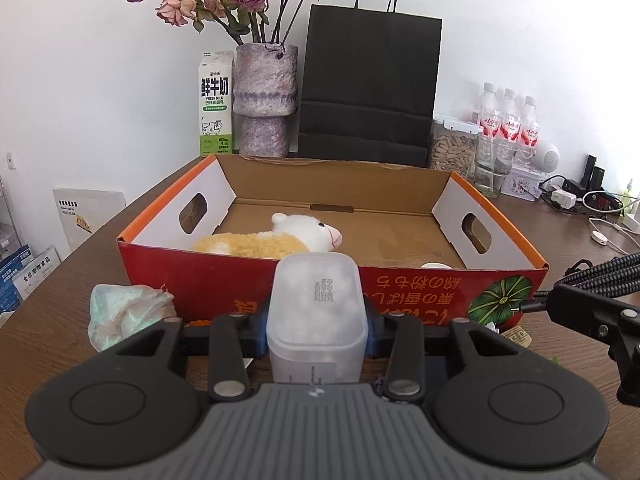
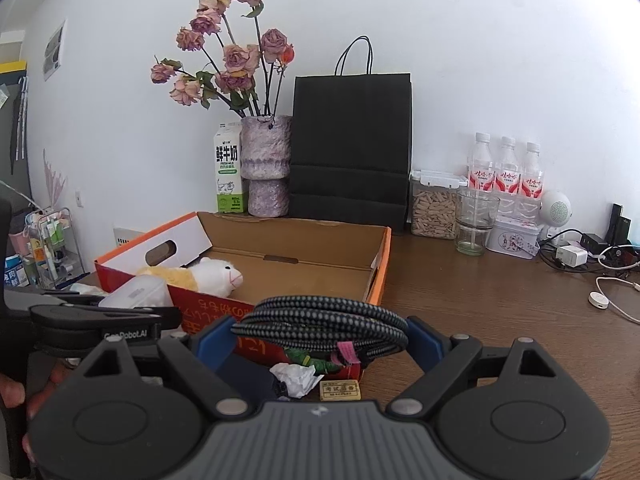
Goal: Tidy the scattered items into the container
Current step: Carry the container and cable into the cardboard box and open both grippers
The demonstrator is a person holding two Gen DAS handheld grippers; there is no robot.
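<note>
Left gripper (image 1: 318,330): fingers clamp plastic tub (image 1: 317,320) before cardboard box (image 1: 280,280) | Right gripper (image 2: 320,334): fingers grip coiled cable (image 2: 324,326)

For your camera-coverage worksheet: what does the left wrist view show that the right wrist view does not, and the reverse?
Left wrist only: the green plastic bag left of the tub, and the box's right handle cutout.
Right wrist only: the crumpled paper and yellow label before the box, under the cable.
Both: box, plush sheep, tub in the left gripper, cable in the right gripper.
</note>
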